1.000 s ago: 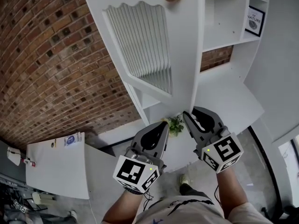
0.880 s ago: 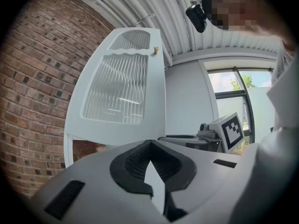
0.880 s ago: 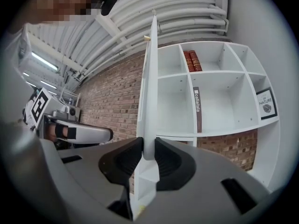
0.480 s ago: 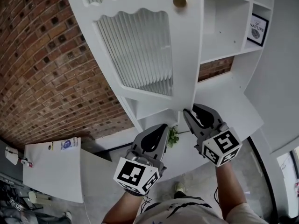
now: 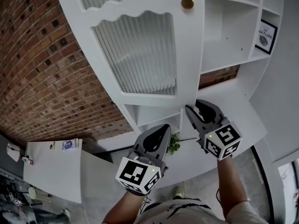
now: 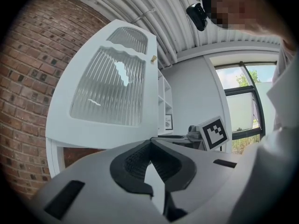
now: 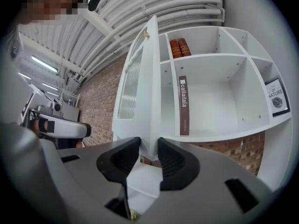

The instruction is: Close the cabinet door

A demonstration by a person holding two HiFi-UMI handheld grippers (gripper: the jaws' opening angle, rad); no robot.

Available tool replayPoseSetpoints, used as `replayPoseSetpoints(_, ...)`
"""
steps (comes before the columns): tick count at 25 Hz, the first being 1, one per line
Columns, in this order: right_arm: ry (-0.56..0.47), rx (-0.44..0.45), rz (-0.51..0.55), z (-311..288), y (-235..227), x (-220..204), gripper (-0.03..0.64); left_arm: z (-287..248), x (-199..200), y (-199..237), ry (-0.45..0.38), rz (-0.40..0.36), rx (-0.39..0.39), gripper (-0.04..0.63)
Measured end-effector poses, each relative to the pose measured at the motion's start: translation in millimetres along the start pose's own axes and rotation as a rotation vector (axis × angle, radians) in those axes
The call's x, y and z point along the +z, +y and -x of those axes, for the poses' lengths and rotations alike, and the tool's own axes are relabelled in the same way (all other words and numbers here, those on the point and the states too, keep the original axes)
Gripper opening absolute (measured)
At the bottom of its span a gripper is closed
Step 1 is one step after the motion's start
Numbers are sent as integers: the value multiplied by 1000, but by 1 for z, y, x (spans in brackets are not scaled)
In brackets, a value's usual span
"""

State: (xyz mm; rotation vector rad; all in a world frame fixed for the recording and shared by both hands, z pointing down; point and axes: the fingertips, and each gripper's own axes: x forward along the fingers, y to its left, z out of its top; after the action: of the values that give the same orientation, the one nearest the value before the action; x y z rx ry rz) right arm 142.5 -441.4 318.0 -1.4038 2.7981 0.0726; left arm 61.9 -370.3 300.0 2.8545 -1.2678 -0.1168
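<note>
Two grippers sit below the white cabinet door, which hangs part-open left of the shelves: the right gripper is opening its jaws around the door's lower corner, while the left gripper, nearer, is closed and empty.

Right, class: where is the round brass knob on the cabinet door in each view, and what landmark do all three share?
Head view: knob near the top, right of centre, on the door.
Left gripper view: tiny, above centre, at the door's right edge.
Right gripper view: upper middle, high on the door's edge.
Shared landmark: the framed picture in the shelves.
</note>
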Motion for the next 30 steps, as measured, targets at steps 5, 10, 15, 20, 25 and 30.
replayPoseSetpoints(5,1,-24,1,-16,-16,0,133,-13,-1,8,-3,-8,18,11)
replayPoseSetpoints(10,24,-72,37,-29,-29,1,140,-25,1,14,-3,-8,35,11)
replayPoseSetpoints(15,31,-80,39,-39,-39,0,141,-36,-1,18,-4,-12,42,11)
replayPoseSetpoints(20,22,-59,31,-50,-48,-1,141,-44,-2,24,4,-14,57,11)
replayPoseSetpoints(25,28,-63,34,-63,-56,0,141,-48,-3,31,11,-10,67,11)
replayPoseSetpoints(30,33,-71,41,-72,-61,-1,141,-49,-6,38,7,-11,79,11)
